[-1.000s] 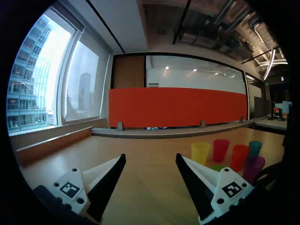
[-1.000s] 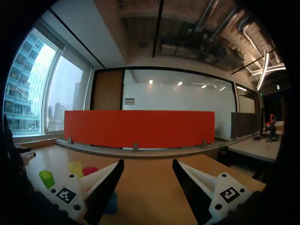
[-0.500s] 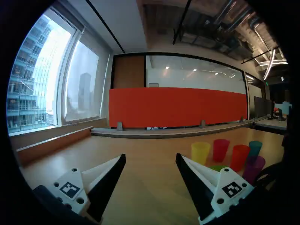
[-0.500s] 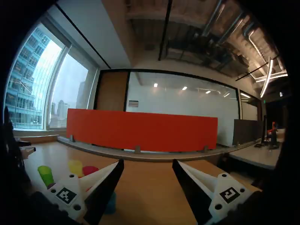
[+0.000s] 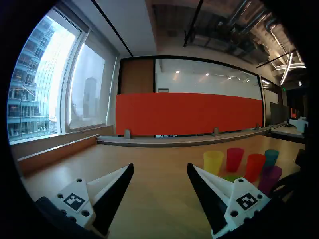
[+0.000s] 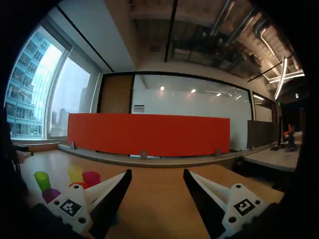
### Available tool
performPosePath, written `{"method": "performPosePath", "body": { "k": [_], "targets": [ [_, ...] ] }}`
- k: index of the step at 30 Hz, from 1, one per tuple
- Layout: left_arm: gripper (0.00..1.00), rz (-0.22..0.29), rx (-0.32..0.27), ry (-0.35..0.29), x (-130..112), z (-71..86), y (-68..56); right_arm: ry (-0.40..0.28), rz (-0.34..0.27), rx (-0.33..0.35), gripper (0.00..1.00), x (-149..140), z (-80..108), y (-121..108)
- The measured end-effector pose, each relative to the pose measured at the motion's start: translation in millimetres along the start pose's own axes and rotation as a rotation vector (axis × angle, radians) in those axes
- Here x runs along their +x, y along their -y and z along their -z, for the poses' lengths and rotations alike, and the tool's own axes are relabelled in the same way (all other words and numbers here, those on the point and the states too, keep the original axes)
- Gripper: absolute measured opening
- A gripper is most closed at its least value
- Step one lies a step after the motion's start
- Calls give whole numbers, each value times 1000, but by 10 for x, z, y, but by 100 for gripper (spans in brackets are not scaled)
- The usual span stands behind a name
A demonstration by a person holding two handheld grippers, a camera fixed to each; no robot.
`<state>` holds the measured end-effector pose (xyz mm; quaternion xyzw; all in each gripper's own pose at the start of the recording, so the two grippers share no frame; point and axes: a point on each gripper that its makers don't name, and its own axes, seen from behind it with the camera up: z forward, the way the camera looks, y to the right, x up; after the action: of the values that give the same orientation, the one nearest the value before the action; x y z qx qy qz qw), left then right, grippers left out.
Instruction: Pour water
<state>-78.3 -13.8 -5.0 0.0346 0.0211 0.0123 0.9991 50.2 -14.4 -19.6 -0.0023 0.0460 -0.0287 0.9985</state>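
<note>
Several coloured plastic cups stand on the wooden table. In the left gripper view a yellow cup (image 5: pixel 213 161), a pink cup (image 5: pixel 234 159), a red-orange cup (image 5: pixel 254 167), a teal cup (image 5: pixel 271 157) and a purple cup (image 5: pixel 269 179) cluster at the right, beyond the right finger. My left gripper (image 5: pixel 159 171) is open and holds nothing. In the right gripper view a green cup (image 6: pixel 42 180), a yellow cup (image 6: pixel 74 173), a pink cup (image 6: pixel 91 178) and a purple cup (image 6: pixel 51 194) sit at the lower left. My right gripper (image 6: pixel 156 177) is open, nothing between its fingers.
An orange divider panel (image 5: pixel 187 113) runs along the table's far edge. Large windows (image 5: pixel 40 87) line the left side. Another desk with equipment (image 6: pixel 279 153) stands off to the right. Bare wooden table (image 5: pixel 159 191) lies ahead of both grippers.
The right gripper view has shifted, so the cups sit higher and more of them show, including a purple one. The left gripper has stayed still.
</note>
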Motion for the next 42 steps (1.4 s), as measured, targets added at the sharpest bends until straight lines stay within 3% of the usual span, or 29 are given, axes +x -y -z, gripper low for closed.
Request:
{"method": "performPosePath", "body": {
  "k": [8,18,42],
  "targets": [
    [99,0,0,0,1,-3,-2,6,1,10,100,-179,-15,16],
    [99,0,0,0,7,-8,0,30,-42,4,100,-392,-54,-6],
    [99,0,0,0,-2,-8,-2,85,-38,-16,100,-574,-80,-82]
  ]
}}
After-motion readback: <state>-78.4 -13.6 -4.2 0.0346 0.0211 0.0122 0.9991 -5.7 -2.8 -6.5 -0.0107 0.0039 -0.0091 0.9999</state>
